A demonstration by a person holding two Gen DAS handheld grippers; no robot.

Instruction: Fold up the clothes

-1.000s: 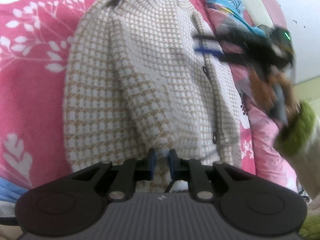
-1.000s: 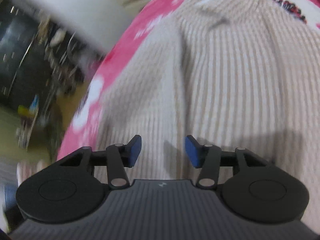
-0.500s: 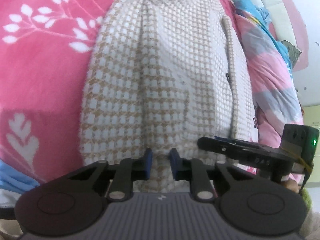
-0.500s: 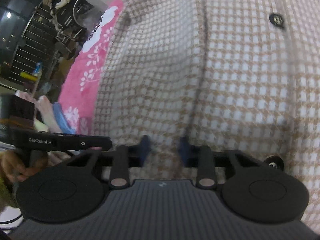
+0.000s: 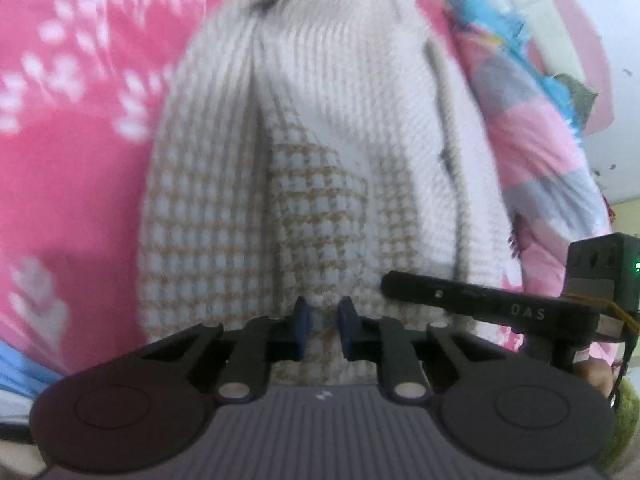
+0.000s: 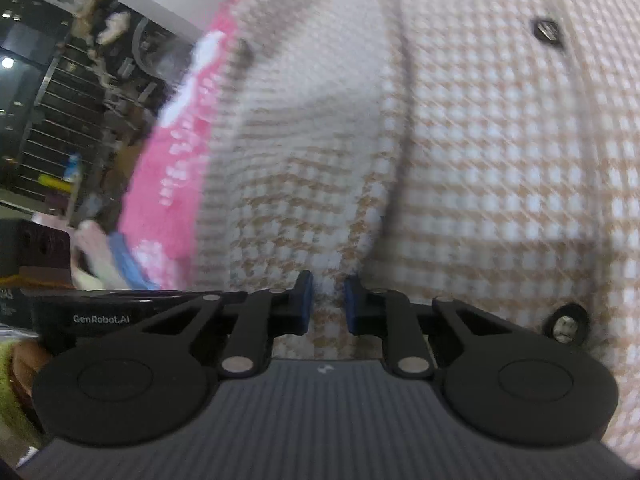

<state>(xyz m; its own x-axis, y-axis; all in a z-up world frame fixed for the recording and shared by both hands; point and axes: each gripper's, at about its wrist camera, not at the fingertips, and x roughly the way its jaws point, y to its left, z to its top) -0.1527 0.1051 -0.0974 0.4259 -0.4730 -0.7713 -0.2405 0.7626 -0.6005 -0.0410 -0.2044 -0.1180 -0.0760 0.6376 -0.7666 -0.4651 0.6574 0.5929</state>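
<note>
A beige-and-white houndstooth cardigan with dark buttons lies lengthwise on a pink floral bedspread. My left gripper is shut on the cardigan's near hem. My right gripper is shut on the same hem, close beside the left one; its body shows in the left wrist view. The left gripper's body shows at the left edge of the right wrist view. Both views are motion-blurred.
A pink, grey and blue patchwork quilt lies along the cardigan's right side against a pale wall. In the right wrist view a dark metal rack with clutter stands beyond the bed edge.
The right gripper swung over from a ribbed beige sweater and closed on the cardigan hem beside the left gripper. Both now lift the hem and the view blurs with motion.
</note>
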